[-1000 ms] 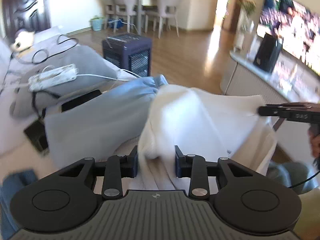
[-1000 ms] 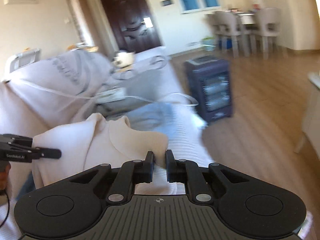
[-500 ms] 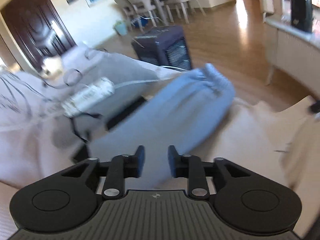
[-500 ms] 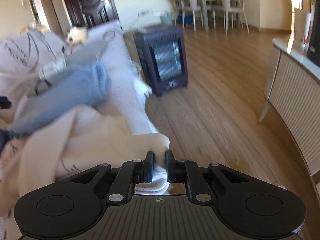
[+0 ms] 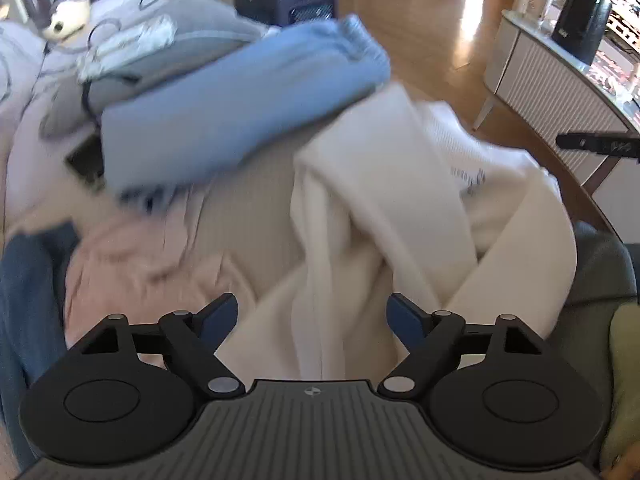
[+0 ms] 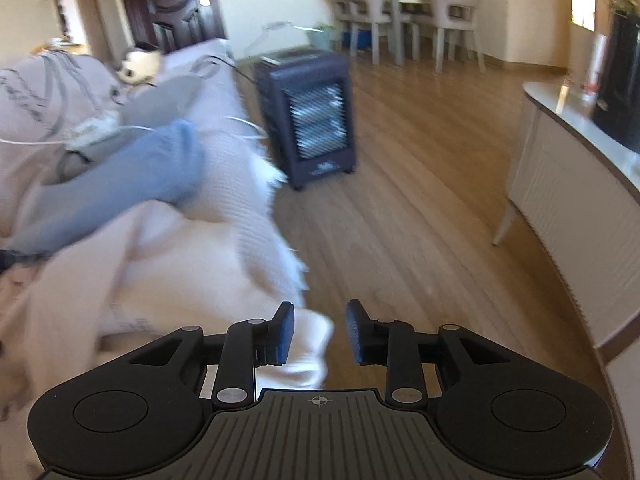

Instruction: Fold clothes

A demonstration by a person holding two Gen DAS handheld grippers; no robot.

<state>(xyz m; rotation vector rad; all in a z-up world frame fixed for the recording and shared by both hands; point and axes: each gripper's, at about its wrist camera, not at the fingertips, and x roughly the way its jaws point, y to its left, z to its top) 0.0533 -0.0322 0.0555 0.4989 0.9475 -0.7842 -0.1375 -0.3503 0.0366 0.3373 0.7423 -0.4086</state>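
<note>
Left gripper (image 5: 313, 312) held above sofa, jaws spread wide, nothing grasped. Cream sweater (image 5: 384, 216) seen crumpled on sofa (image 5: 248, 200) just ahead, partly between the fingers. Blue garment (image 5: 240, 92) laid beyond it, pink cloth (image 5: 132, 264) at left. Right gripper (image 6: 320, 332) jaws parted, released; sweater cuff (image 6: 308, 352) seen lying loose between them at sofa edge. Heater (image 6: 308, 116) seen on wooden floor (image 6: 420, 200) beside sofa.

I saw a sofa (image 5: 248, 216) carrying the laundry: a cream garment (image 5: 380, 200) lay crumpled on its seat, a folded blue garment (image 5: 240, 92) beyond it, a pink one (image 5: 132, 268) beside, and a grey cushion (image 5: 192, 28) further back.
</note>
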